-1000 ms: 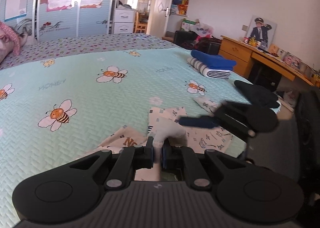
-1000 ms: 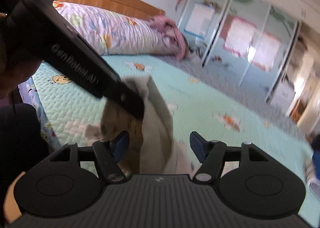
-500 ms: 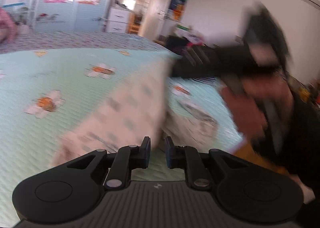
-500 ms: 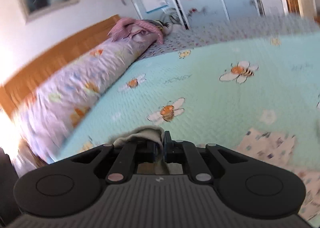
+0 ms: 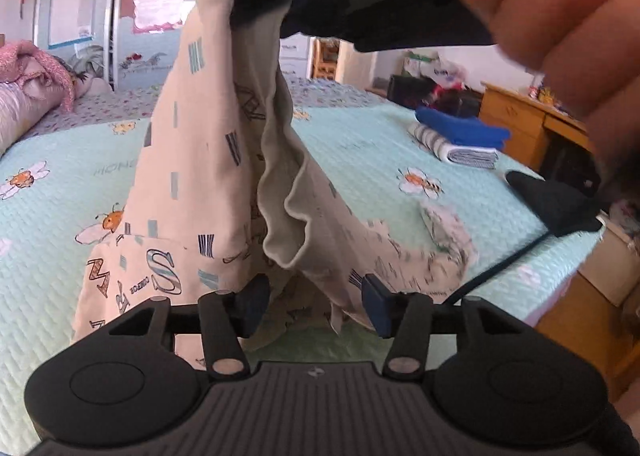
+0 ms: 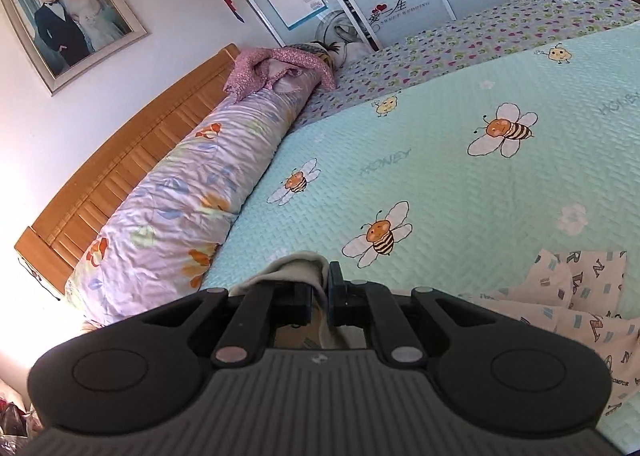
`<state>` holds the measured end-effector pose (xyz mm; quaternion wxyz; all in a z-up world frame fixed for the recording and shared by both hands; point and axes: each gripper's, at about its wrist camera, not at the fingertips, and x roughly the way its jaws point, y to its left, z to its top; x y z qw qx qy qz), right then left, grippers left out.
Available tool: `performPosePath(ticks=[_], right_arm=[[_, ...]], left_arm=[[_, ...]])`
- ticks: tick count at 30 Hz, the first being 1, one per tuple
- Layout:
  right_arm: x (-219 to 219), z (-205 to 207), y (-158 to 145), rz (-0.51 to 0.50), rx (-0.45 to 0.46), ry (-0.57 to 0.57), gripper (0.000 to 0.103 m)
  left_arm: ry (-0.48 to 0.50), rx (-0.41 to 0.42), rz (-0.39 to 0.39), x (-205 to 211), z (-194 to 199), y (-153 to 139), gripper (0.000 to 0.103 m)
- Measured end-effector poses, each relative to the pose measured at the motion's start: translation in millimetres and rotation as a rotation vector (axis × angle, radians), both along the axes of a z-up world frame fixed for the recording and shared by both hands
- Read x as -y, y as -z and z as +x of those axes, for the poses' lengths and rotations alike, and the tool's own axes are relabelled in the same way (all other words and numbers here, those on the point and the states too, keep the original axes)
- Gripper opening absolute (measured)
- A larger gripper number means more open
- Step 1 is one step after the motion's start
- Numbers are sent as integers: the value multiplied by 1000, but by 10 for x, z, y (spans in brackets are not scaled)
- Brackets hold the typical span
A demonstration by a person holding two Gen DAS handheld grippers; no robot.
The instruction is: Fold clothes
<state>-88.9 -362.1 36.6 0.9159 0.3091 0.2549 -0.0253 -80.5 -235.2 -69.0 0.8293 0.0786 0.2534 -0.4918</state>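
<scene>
**Jaws split: right clamped on cloth, left wide apart**

Right gripper (image 6: 319, 298) has its jaws pinched on a grey-lined edge of the cream letter-print garment (image 5: 208, 176), lifting it high over the bee-print bed (image 5: 360, 152) so it hangs like a tent, hem trailing on the bedspread. Left gripper (image 5: 312, 302) sits low beneath it, jaws spread and grasping nothing. Folded blue and striped clothes (image 5: 460, 140) are stacked far across the bed, a dark item (image 5: 556, 202) nearer the edge.

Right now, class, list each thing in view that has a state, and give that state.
Left gripper: open, holding nothing.
Right gripper: shut on the garment's grey hem.
Patterned garment: lifted, hanging down to the bed.
Blue and striped clothes: folded, stacked.
Bedspread: spread flat.
</scene>
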Motion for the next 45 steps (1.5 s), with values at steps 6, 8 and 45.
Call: performPosePath(ticks=[6, 8, 45], right_arm=[[-68, 38, -90, 2, 6, -15, 8], [-47, 41, -122, 0, 7, 0, 8], [148, -973, 777, -324, 57, -157, 76]], left_arm=[[3, -82, -141, 45, 199, -11, 14], [2, -94, -165, -3, 217, -41, 1], [-110, 277, -39, -1331, 521, -1113, 1]])
